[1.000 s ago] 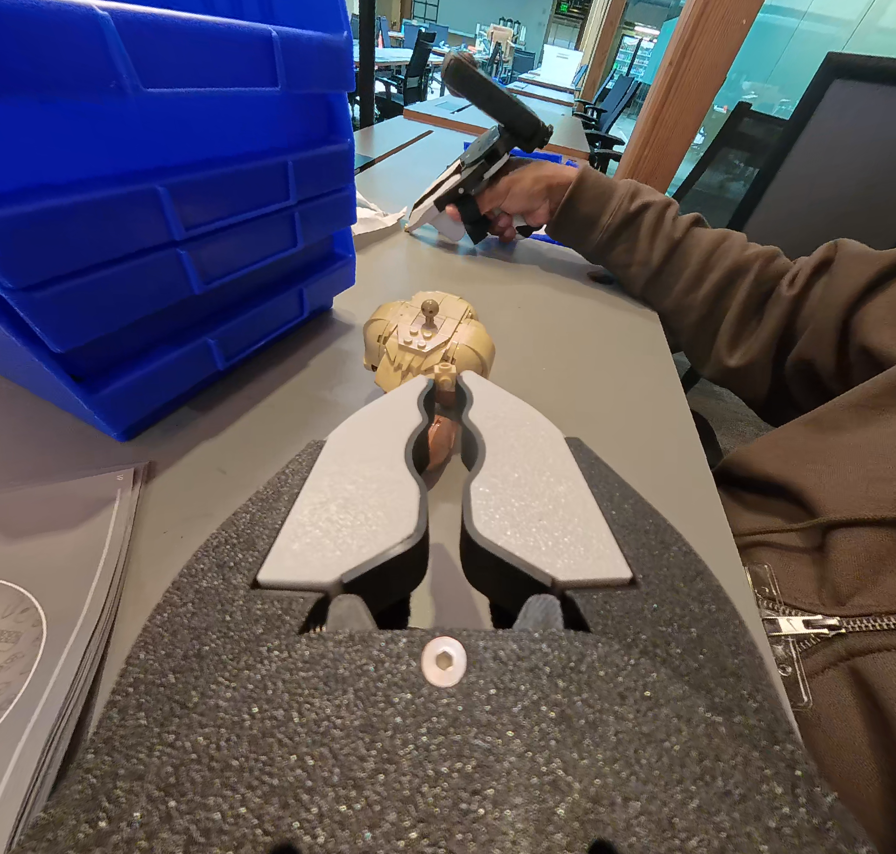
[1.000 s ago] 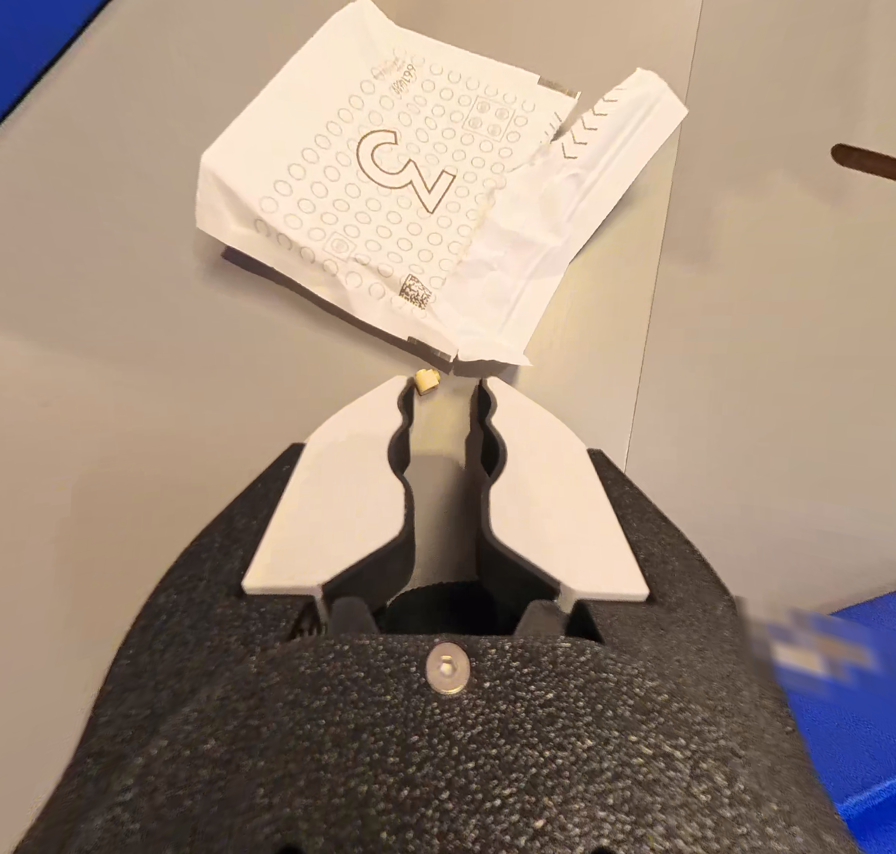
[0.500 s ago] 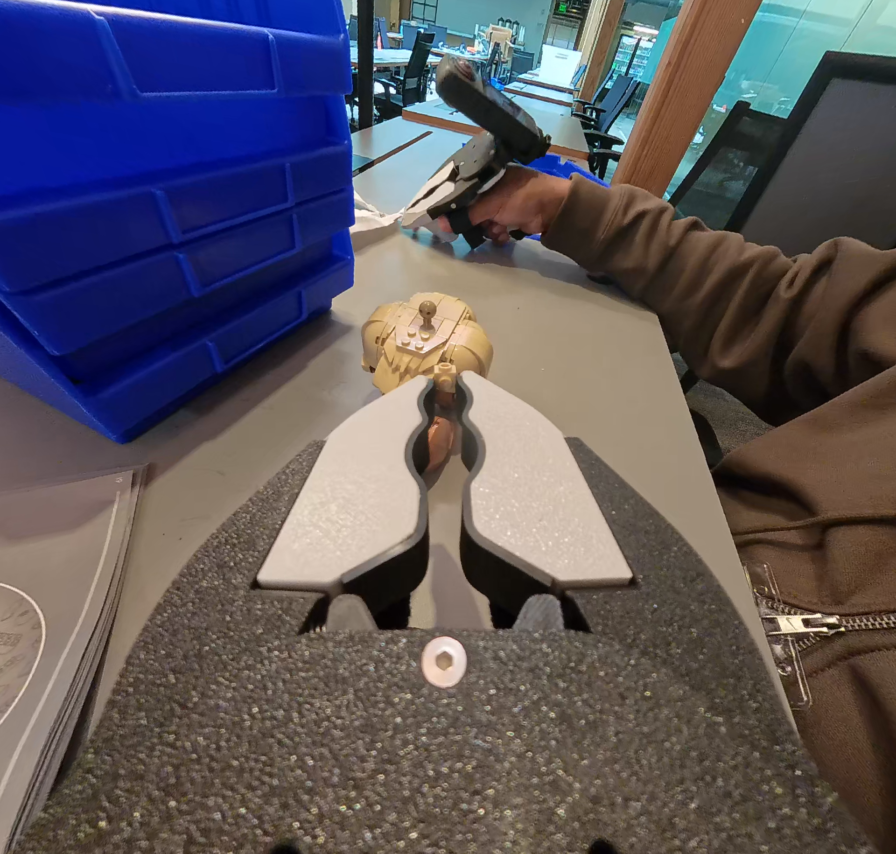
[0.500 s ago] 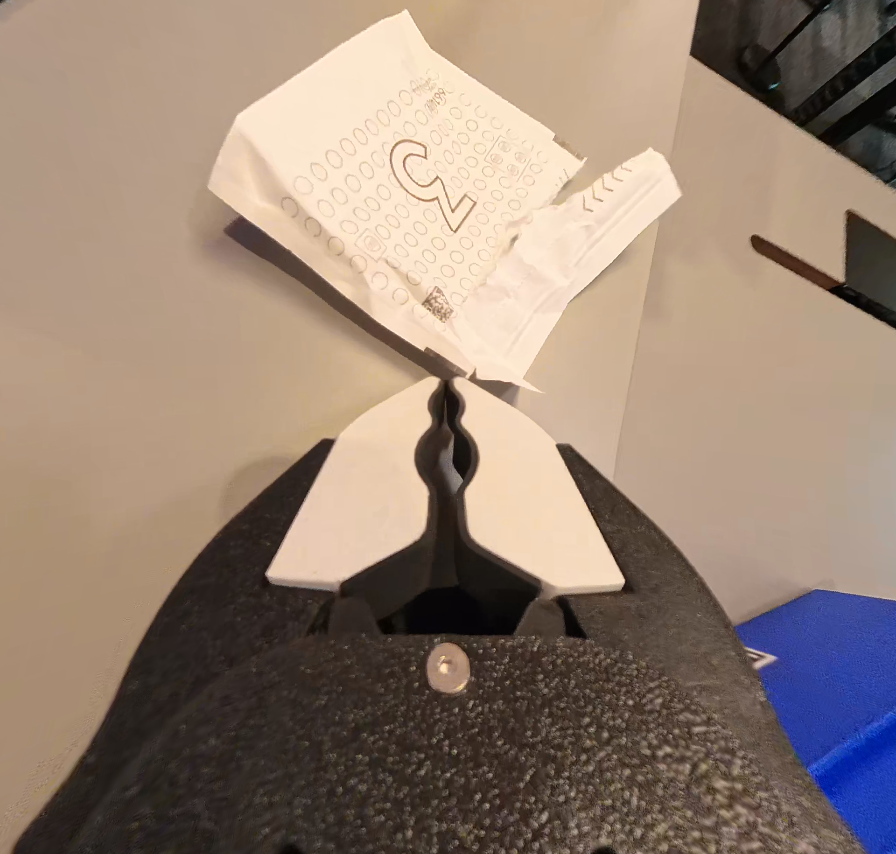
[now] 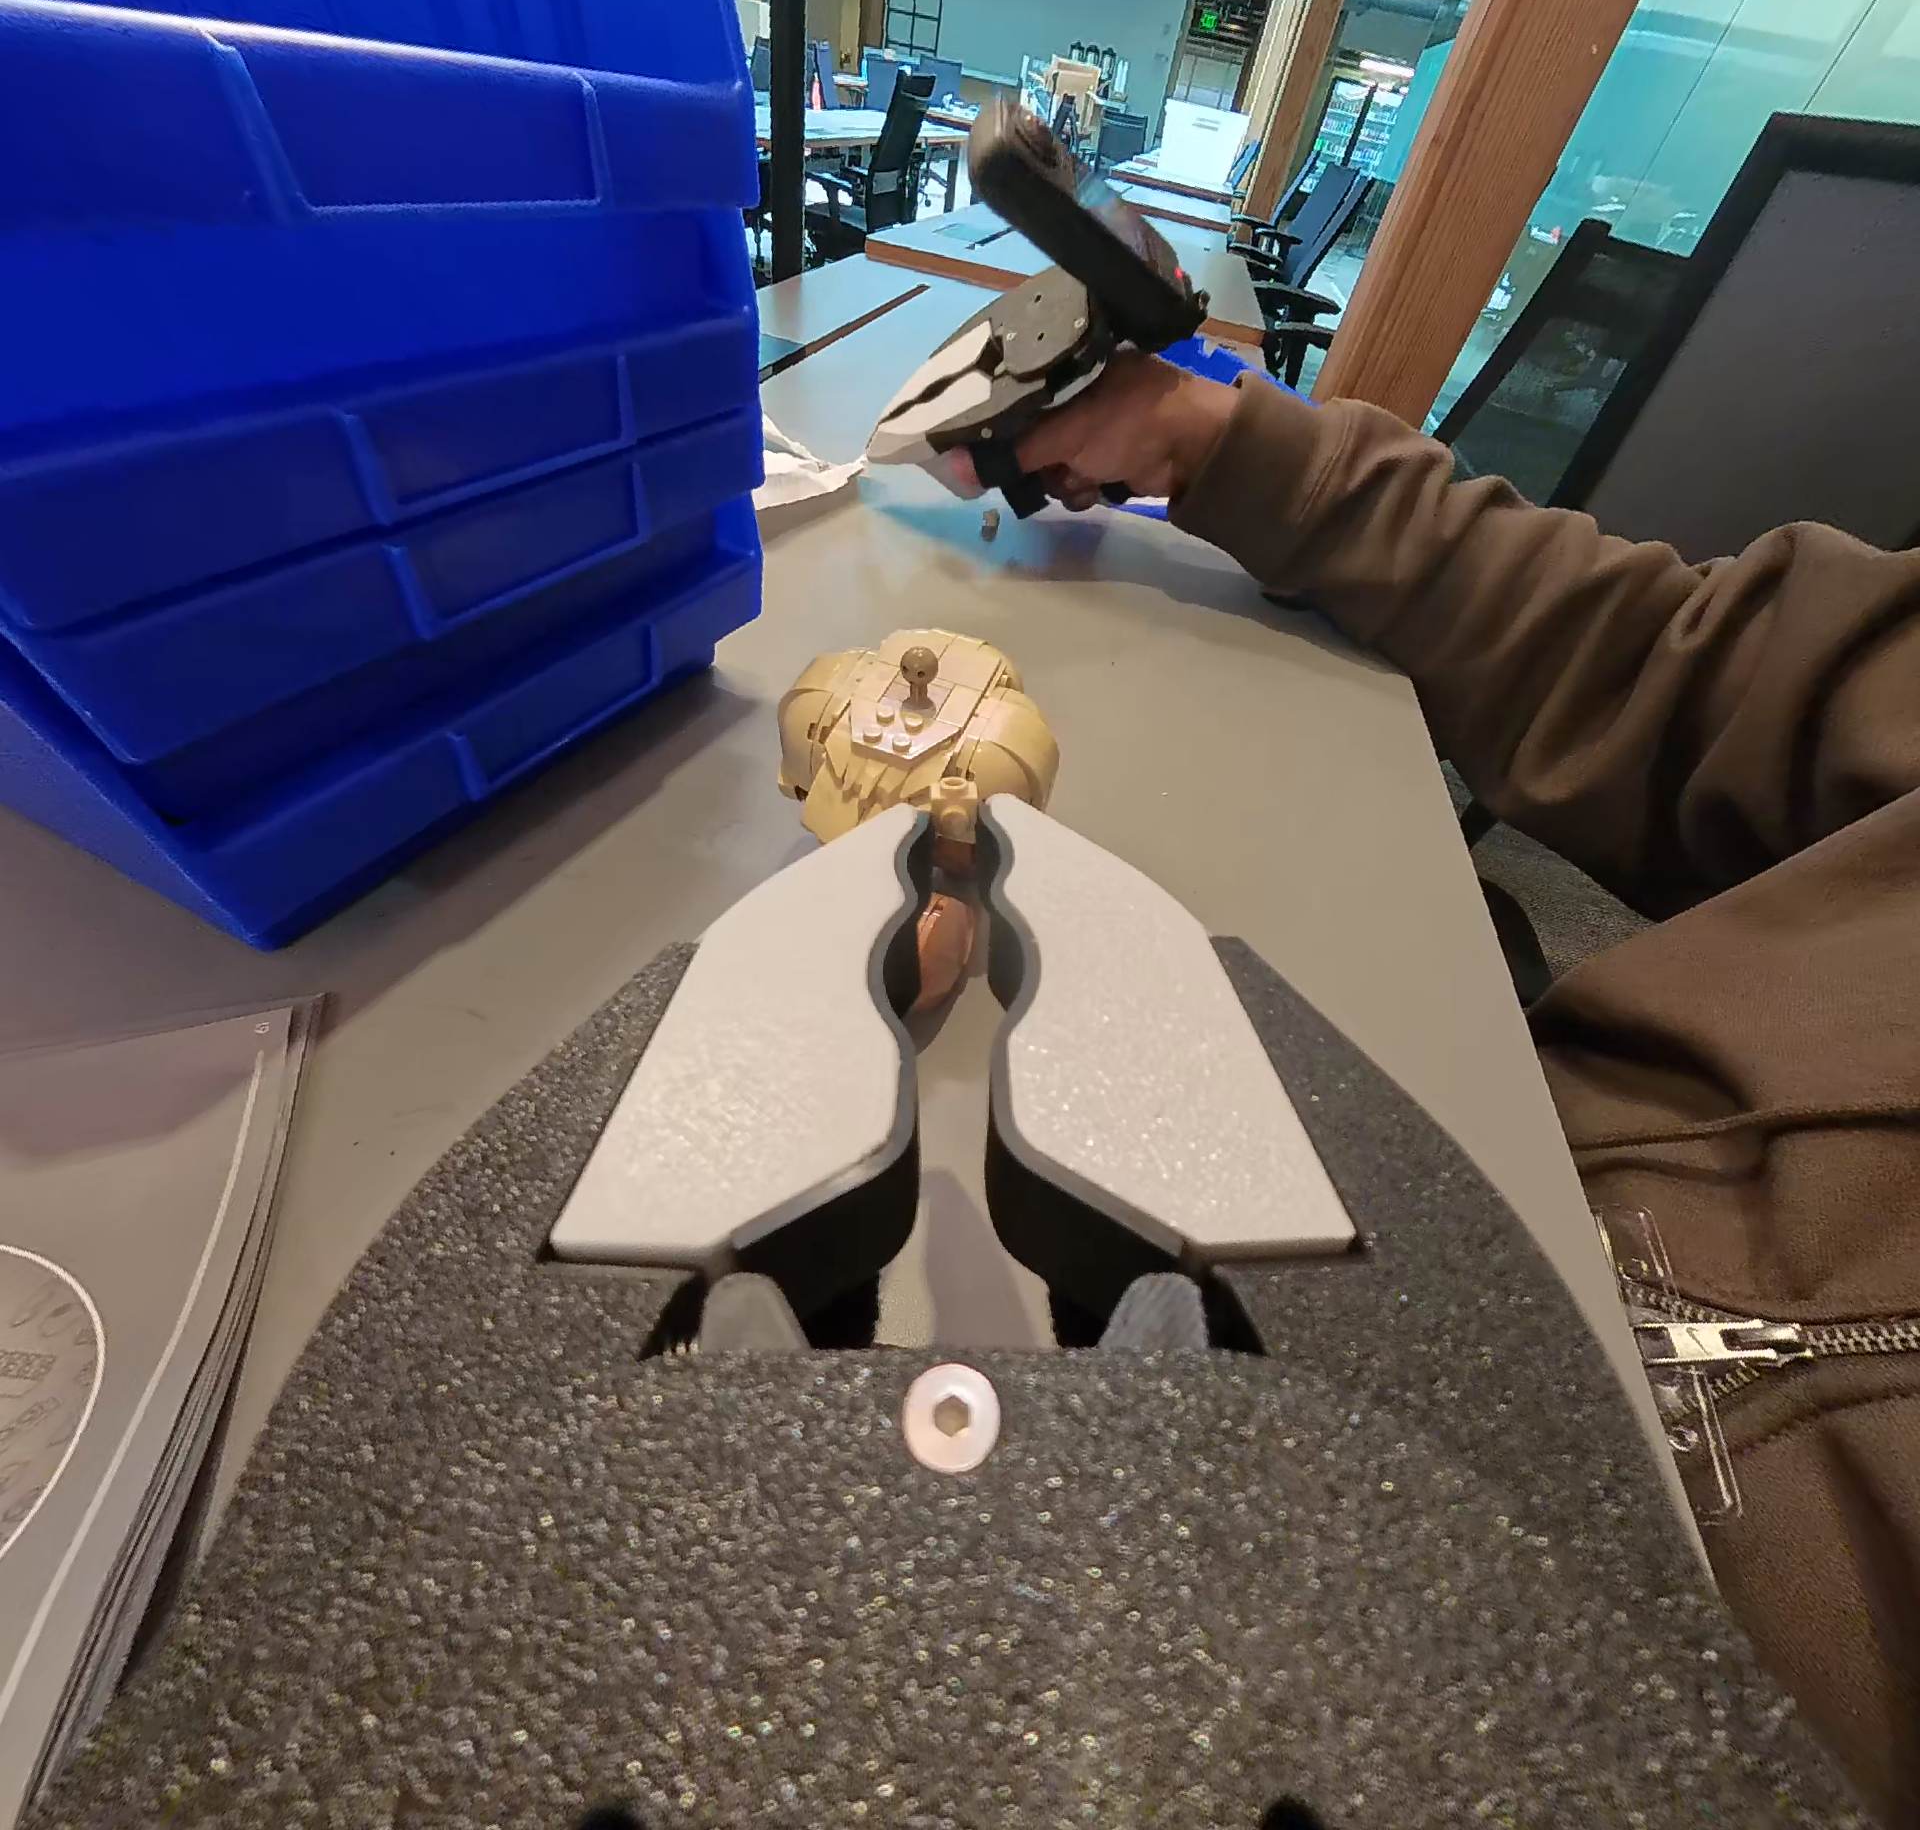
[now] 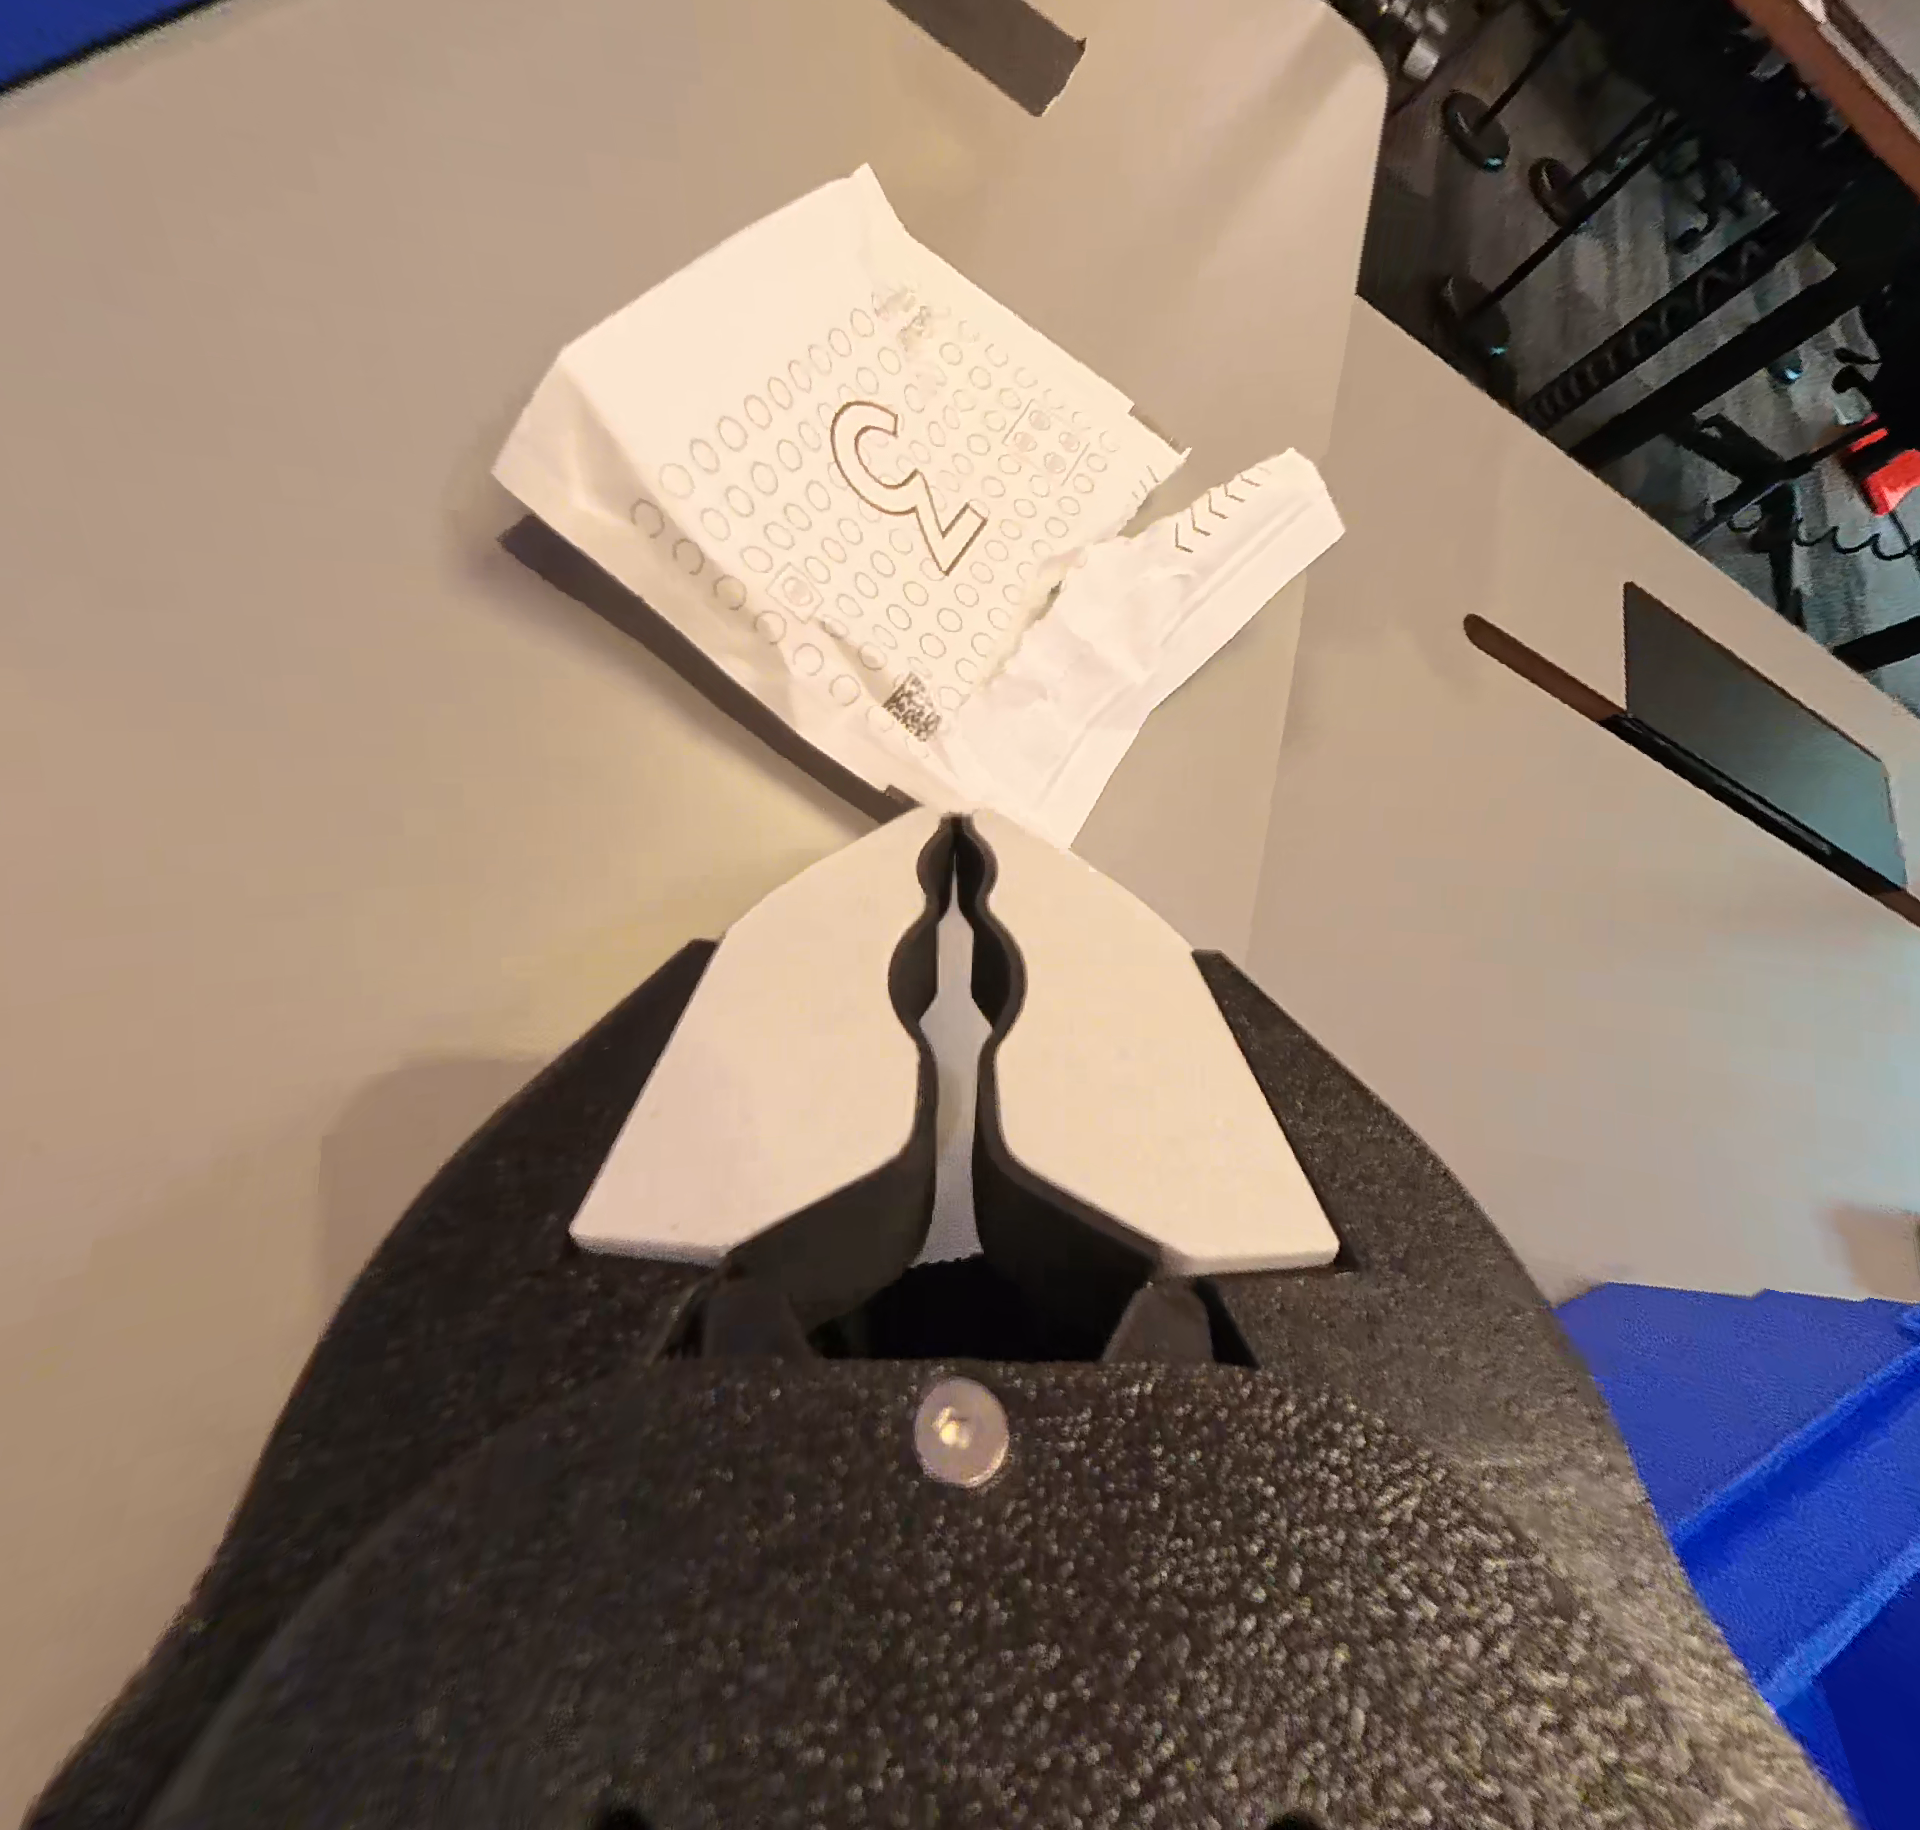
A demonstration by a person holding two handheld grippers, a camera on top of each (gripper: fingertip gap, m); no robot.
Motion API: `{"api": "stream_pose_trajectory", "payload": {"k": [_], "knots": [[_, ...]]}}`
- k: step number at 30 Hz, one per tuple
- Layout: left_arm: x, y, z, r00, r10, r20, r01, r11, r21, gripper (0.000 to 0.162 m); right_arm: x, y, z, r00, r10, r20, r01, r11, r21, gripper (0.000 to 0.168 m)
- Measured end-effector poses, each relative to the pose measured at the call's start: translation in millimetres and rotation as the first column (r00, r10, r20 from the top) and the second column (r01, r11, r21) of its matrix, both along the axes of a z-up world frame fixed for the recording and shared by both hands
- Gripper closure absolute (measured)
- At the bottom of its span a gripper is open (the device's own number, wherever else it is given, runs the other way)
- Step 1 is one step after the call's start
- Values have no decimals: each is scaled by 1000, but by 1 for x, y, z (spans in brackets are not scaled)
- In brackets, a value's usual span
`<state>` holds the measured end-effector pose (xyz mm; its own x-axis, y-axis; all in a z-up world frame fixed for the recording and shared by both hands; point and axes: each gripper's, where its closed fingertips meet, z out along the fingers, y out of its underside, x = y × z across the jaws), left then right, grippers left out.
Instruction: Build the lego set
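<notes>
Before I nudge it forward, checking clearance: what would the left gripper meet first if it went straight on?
The tan lego model, almost certainly. It lies right beyond the left gripper, whose jaws hold a brown piece. Whether they already touch is unclear.

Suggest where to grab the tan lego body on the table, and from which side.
Probably across its two rounded flanks, low down, coming in from the near side, where the left gripper sits. The tan lego body bulges widest there. The ball pin sticks up from the studded top plate, so a top-down pinch looks awkward.
</notes>
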<state>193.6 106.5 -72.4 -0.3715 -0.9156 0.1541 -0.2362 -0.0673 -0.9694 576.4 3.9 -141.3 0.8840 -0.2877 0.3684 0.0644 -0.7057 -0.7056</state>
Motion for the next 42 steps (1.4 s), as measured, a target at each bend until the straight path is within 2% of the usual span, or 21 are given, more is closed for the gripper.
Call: {"api": "stream_pose_trajectory", "payload": {"k": [7, 13, 19, 22, 26, 37, 42], "knots": [[1, -1, -3, 1000, -1, -10, 1, 1000, 5, 155, 25, -2, 32, 992, -46, -121, 64, 987, 147, 165], [0, 2, -1, 1000, 8, -5, -8, 1000, 2, 155, 5, -49, 8, 966, -70, -251, 55, 996, -68, 144], [2, -2, -5, 1000, -7, -17, 7, 1000, 1, 155, -33, -73, 1, 943, 8, -333, 19, 997, 77, 148], [3, -5, -9, 1000, -8, -26, 9, 1000, 18, 155, -29, -71, -4, 947, 2, -322, 45, 989, 139, 150], [2, -3, -6, 1000, 4, -15, -4, 1000, 17, 155, -27, -71, -7, 958, -12, -287, 54, 989, 138, 150], [2, -4, -5, 1000, -7, -16, 7, 1000, 14, 155, -32, -68, -21, 975, -28, -223, 32, 999, 14, 150], [2, -4, -5, 1000, -5, -16, 6, 1000, 15, 155, -35, -64, -21, 974, -15, -224, 18, 1000, 10, 159]]}}
